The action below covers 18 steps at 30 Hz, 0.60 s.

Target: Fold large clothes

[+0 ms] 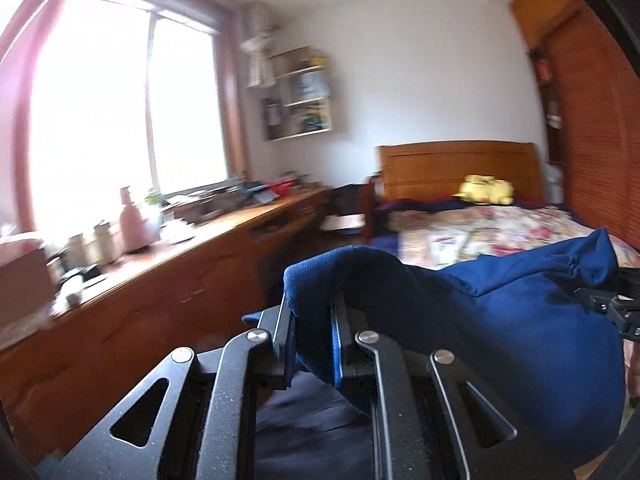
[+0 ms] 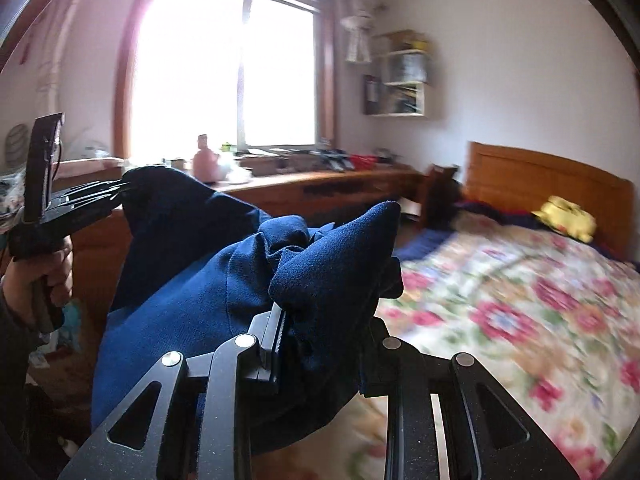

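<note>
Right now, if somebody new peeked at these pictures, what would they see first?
First, the big blue garment, held up in the air between the left gripper and the right gripper, both clamped on it. Behind it lies a flowery bedspread with a yellow plush toy near the wooden headboard.

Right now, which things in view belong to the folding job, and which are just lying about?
Part of the job:
- blue garment, held up off the bed
- left gripper, shut on it
- right gripper, shut on it
- bed with floral cover, the likely folding surface

Just lying about:
- yellow plush toy
- pink bottle
- wall shelf
- desk
</note>
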### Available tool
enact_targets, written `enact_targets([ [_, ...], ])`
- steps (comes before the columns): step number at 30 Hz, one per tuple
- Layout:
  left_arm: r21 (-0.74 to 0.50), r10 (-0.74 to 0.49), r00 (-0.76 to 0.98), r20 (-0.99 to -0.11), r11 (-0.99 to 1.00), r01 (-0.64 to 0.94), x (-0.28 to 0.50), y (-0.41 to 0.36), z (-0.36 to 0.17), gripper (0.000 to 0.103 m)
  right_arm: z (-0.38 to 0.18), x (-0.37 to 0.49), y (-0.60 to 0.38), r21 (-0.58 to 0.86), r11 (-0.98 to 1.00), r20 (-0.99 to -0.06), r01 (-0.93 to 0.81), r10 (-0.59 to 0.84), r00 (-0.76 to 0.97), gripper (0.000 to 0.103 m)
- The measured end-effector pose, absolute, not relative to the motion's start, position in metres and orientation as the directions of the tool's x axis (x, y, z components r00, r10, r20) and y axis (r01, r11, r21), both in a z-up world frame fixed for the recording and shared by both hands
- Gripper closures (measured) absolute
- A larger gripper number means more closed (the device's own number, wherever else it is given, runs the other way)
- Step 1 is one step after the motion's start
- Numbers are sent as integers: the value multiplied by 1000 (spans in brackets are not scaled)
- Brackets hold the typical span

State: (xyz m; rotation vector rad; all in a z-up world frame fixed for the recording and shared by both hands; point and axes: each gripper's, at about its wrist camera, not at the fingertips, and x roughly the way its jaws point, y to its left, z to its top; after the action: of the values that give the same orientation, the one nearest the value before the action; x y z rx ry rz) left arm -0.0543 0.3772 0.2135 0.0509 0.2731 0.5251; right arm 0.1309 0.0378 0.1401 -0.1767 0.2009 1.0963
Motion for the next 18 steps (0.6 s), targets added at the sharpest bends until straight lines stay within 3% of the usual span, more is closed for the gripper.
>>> enact_targets([
  [3, 128, 566, 766, -305, 821, -556, -69, 410, 181, 89, 115, 149, 92, -32, 394, -287, -919, 877, 386, 75],
  [6, 143, 588, 684, -432, 793, -592, -70, 443, 127, 88, 67, 189, 141, 11, 357, -422, -934, 849, 319, 71],
  [8, 133, 590, 660, -465, 783, -607, -71, 451, 99, 88, 42, 206, 160, -22, 401, -483, -916, 798, 361, 66],
  [10, 117, 589, 659, -468, 781, -614, -76, 454, 86, 86, 25, 227, 163, 26, 424, -507, -905, 786, 353, 60],
  [12, 97, 581, 674, -457, 786, -611, -81, 452, 82, 84, 25, 248, 161, 72, 444, -504, -893, 789, 351, 43],
  [14, 90, 579, 683, -446, 787, -610, -84, 449, 81, 79, 30, 258, 150, 65, 463, -488, -884, 787, 377, 34],
  [18, 66, 571, 719, -397, 799, -598, -93, 430, 97, 56, 38, 250, 127, 22, 478, -472, -878, 779, 412, 30],
])
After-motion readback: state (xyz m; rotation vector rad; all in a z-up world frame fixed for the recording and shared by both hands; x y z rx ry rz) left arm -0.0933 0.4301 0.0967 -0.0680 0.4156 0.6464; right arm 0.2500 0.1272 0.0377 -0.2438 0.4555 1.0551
